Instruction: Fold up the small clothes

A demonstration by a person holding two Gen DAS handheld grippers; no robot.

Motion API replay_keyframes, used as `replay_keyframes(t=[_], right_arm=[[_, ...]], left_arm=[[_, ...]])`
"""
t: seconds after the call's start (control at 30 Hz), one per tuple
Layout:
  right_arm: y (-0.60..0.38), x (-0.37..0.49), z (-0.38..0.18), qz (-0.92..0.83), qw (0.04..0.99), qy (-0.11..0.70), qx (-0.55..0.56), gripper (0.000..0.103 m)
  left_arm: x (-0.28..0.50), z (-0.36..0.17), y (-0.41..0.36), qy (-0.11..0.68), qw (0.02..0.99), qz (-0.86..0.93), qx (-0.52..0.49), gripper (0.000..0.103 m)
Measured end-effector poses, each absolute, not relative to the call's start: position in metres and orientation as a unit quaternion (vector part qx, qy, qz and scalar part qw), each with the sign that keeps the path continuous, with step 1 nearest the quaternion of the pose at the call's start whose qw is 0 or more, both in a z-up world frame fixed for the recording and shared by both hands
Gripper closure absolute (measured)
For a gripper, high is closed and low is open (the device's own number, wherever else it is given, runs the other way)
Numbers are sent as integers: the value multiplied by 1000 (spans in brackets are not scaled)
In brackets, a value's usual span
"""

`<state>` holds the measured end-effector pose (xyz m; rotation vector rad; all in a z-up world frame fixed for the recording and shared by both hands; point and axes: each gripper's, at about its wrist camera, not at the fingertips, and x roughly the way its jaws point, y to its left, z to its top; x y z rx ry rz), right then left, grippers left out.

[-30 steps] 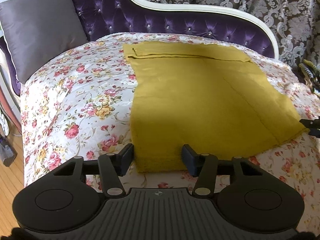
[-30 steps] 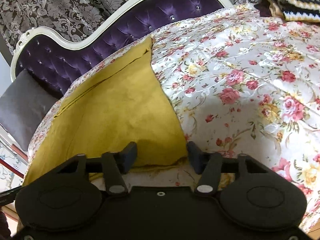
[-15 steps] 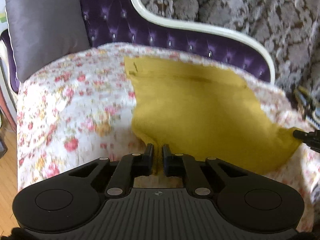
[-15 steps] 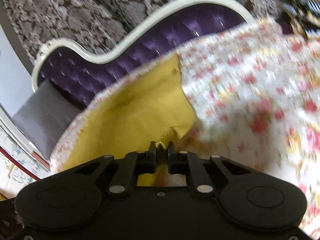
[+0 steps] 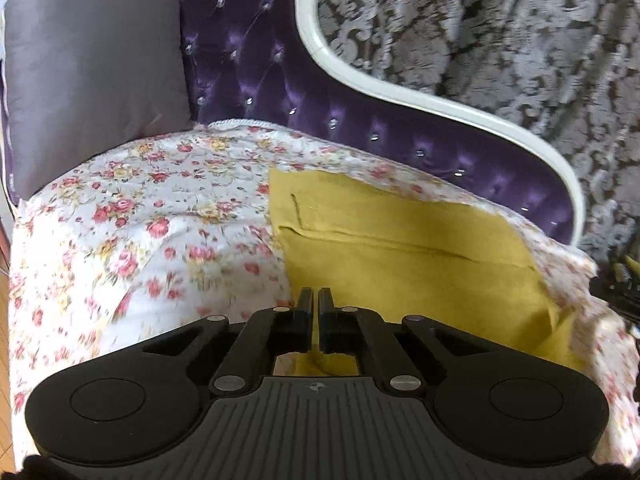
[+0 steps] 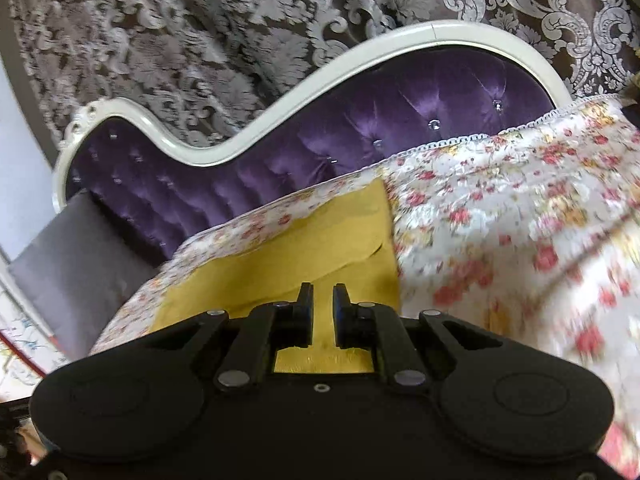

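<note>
On floral bedspread (image 5: 132, 216), before purple tufted headboard (image 5: 280, 92): mustard-yellow garment (image 5: 400, 264), lying partly flat, near edge lifted toward both tongs. Left tongs (image 5: 314, 312): clenched, thin strip of yellow cloth pinched between fingertips, remainder of garment spreading ahead and to the right. Right tongs (image 6: 322, 312): nearly closed, narrow gap visible, yellow cloth directly between and beneath fingers; grip on fabric likely, cannot tell for certain. Grey cushion (image 5: 92, 68) at far left, against headboard. Damask curtain (image 6: 240, 40) behind.
</note>
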<state>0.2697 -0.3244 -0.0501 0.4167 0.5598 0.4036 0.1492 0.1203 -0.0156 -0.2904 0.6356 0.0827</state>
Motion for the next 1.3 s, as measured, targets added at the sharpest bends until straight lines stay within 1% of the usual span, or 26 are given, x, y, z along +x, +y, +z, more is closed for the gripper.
replay_keyframes(t=[0.1,0.13,0.27,0.3,0.33,0.4,0.47,0.53,0.77,0.87,0.9,1.0,1.1,1.17,1.23,1.3], right_arm=[[-321,295,-58,183,924,278,190,85],[-320,300,-60,181,924,279,185,81],[-316,291,-60,203,929,273,146,75],[-314,286,-61,209,929,276,131,70],[-311,280,-62,215,929,279,117,61],[-307,270,-68,230,927,281,96,47],[-301,260,-74,241,925,285,71,46],[-295,255,-78,250,924,285,53,46],[-281,257,-89,270,918,289,5,46],[-275,262,-96,281,910,304,-8,46],[-273,263,-98,286,906,311,-12,48],[-271,262,-98,308,895,322,7,92],[-275,254,-82,300,909,289,16,93],[-287,255,-71,255,930,263,34,93],[-302,264,-68,207,942,260,45,92],[-307,271,-72,190,943,268,47,92]], left_arm=[[175,-25,130,321,935,65,-133,100],[180,-25,131,324,936,67,-120,100],[174,-24,133,321,942,48,-83,98],[172,-25,133,325,941,44,-79,98],[169,-25,134,329,940,37,-79,97],[162,-30,138,336,938,21,-86,96],[154,-35,141,347,933,5,-92,93],[148,-40,141,357,930,-7,-89,83],[136,-51,144,369,925,-17,-85,82],[134,-54,144,372,924,-24,-82,78],[134,-55,144,374,924,-27,-76,78],[134,-55,140,373,925,-38,-58,76],[135,-53,136,368,927,-49,-41,73],[139,-52,134,365,929,-53,-33,70],[143,-51,133,362,930,-59,-32,67],[148,-52,132,363,929,-65,-28,67]])
